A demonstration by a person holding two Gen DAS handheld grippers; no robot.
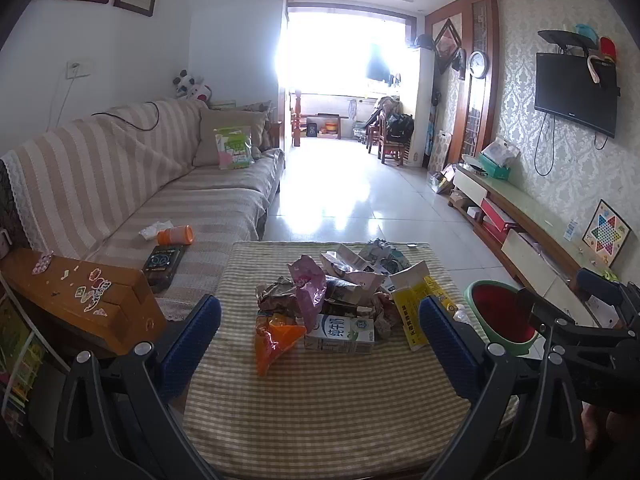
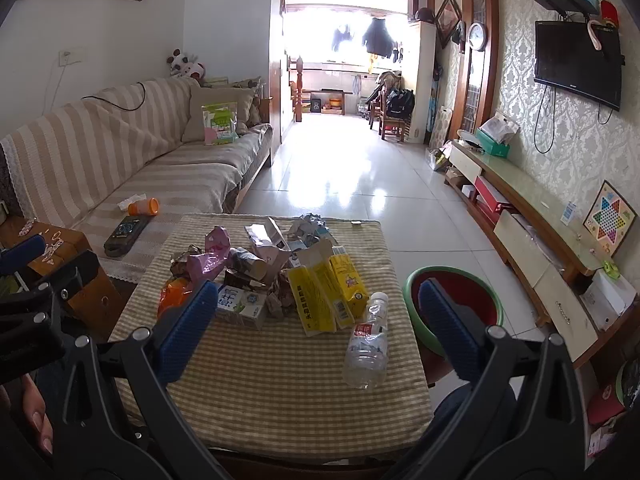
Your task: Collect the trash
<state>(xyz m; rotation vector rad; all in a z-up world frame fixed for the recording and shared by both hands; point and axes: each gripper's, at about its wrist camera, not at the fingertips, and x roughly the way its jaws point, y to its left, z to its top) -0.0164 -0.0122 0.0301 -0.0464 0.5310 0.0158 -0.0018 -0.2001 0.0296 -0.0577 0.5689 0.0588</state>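
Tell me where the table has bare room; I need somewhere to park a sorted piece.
The near strip of the table, between the milk carton and the front edge, is bare, left of the plastic bottle. The far right corner is free too. The middle is crowded with the trash pile.

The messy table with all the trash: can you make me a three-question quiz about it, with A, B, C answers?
1. Where does the green-rimmed bin with the red inside stand?
A. on the sofa
B. on the floor right of the table
C. on the TV shelf

2. What colour is the crumpled plastic wrapper at the pile's near left?
A. orange
B. black
C. white

3. How does the clear plastic bottle sit on the checked tablecloth?
A. upright
B. inside the bin
C. lying on its side

Answers: 1 B, it shows beside the table's right edge. 2 A, it is bright orange. 3 C, it lies flat, cap pointing away.
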